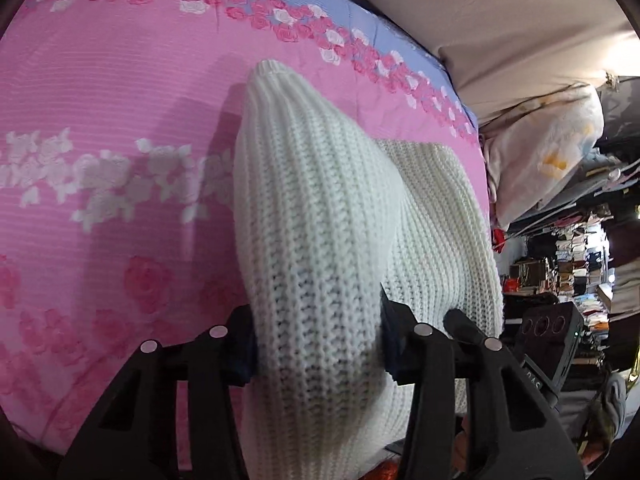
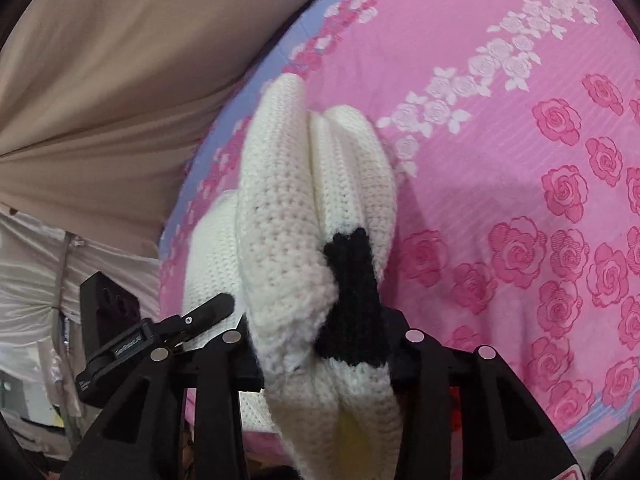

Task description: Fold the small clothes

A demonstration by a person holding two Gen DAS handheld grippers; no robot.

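Note:
A thick cream-white knitted garment (image 1: 316,200) lies bunched on a pink rose-patterned bedspread (image 1: 120,100). My left gripper (image 1: 318,354) is shut on a fat fold of it, the knit bulging up between both fingers. In the right wrist view the same garment (image 2: 280,220) shows a black knitted patch (image 2: 356,292). My right gripper (image 2: 324,360) is shut on this bundled end, pads pressed into the wool. Each gripper's fingertips are hidden by the knit. The two grippers hold close to each other; the left one's body (image 2: 112,320) shows beside the right.
The bedspread (image 2: 500,160) has a blue border with roses. Beige cloth (image 1: 500,8) hangs beyond the bed's far edge. A pale stuffed bag (image 1: 540,160) and cluttered shelves (image 1: 572,256) stand past the bed's right side. White draped fabric (image 2: 32,260) hangs at the left.

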